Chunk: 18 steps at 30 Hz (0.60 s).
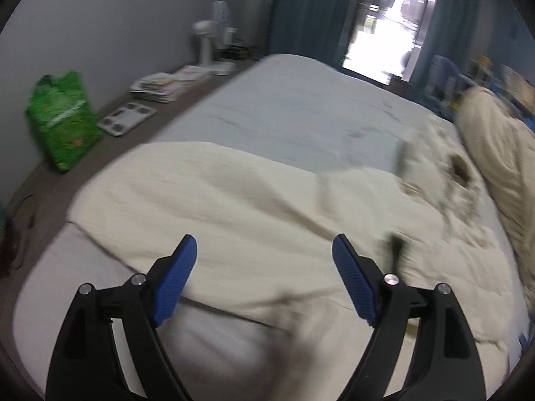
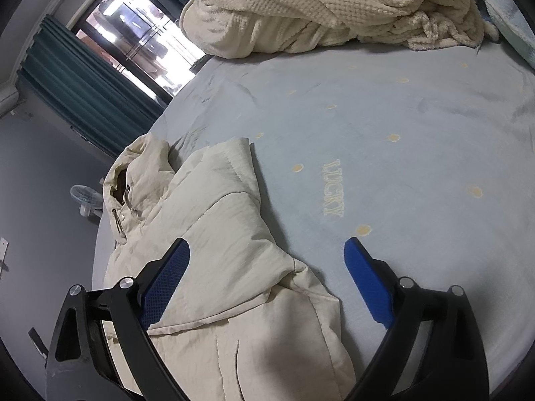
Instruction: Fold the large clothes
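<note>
A cream hooded jacket [image 1: 250, 207] lies spread across the near part of a bed with a pale blue sheet [image 1: 284, 110]. Its hood [image 1: 448, 170] with a dark opening lies to the right. My left gripper [image 1: 264, 250] is open and empty, hovering just above the jacket's body. In the right wrist view the jacket [image 2: 227, 234] lies partly folded, hood [image 2: 133, 170] at the left, on the sheet [image 2: 418, 167]. My right gripper [image 2: 267, 254] is open and empty above the jacket's right edge.
A cream knitted blanket [image 2: 317, 6] is heaped at the far end of the bed; it also shows at the right in the left wrist view [image 1: 495, 160]. On the floor to the left are a green bag [image 1: 63, 120], a scale [image 1: 127, 120], stacked papers [image 1: 160, 85] and a fan [image 1: 214, 36]. Teal curtains [image 2: 83, 90] frame a window.
</note>
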Available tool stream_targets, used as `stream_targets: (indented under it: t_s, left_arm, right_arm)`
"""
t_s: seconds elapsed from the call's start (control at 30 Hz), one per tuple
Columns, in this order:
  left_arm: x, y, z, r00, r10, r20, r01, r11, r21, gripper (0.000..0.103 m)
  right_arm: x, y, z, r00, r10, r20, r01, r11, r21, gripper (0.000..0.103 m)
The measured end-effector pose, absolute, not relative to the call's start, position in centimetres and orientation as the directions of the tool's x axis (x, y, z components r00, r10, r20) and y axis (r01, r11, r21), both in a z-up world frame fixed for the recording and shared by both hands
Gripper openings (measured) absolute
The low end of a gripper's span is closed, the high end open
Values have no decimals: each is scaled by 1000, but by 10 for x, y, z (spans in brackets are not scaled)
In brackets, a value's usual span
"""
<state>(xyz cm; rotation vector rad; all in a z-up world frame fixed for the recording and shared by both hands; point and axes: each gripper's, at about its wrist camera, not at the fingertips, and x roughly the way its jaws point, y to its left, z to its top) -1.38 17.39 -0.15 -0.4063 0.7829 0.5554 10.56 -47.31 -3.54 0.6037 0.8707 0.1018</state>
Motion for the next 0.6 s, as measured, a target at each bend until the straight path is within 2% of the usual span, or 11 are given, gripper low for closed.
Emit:
stream_targets:
  t_s: [0.2,0.33,0.6]
  left_arm:
    - [-44,238,-24,530,304,-792,-747,610,-266,79]
    - [-62,255,-35,544,263,-797,-777,517,-359,79]
    - [-74,262,-43,547,252,-798,-787,479,-388,79]
  right_arm:
    - [105,-472,-34,651,331,-683,144,829,540,90]
    - [103,-471,-32,655,339,-675,136,826,546,90]
    - [103,-471,-31,655,354,-668,129,818,560,90]
